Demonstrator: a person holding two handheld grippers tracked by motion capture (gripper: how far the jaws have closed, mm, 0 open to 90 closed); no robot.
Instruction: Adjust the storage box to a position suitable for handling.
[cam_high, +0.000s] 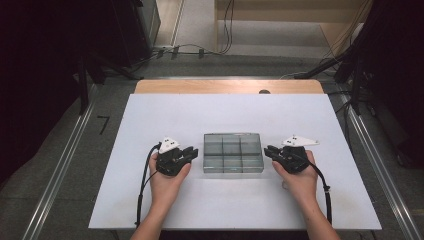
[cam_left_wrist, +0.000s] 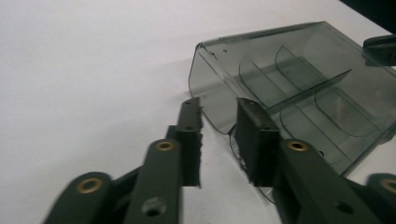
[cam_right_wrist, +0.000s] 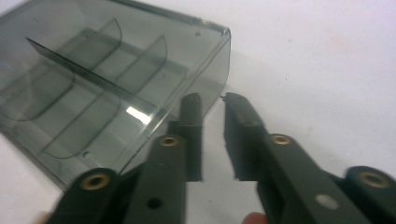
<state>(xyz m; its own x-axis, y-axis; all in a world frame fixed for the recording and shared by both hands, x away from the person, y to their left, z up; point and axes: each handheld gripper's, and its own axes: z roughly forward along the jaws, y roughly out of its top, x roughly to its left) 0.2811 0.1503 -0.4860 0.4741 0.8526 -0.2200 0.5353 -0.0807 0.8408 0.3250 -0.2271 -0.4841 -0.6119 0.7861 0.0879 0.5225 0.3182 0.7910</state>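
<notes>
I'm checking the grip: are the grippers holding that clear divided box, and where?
Nothing is held. The left gripper and right gripper stand open at opposite end walls of the box.

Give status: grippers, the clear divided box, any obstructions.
Left gripper open at box's left end. Right gripper open at its right end. Box flat on table. Nothing in the way.

box (cam_high: 232, 152) mid-table (cam_high: 225, 110) | left gripper (cam_high: 191, 154) left | right gripper (cam_high: 269, 151) right
</notes>
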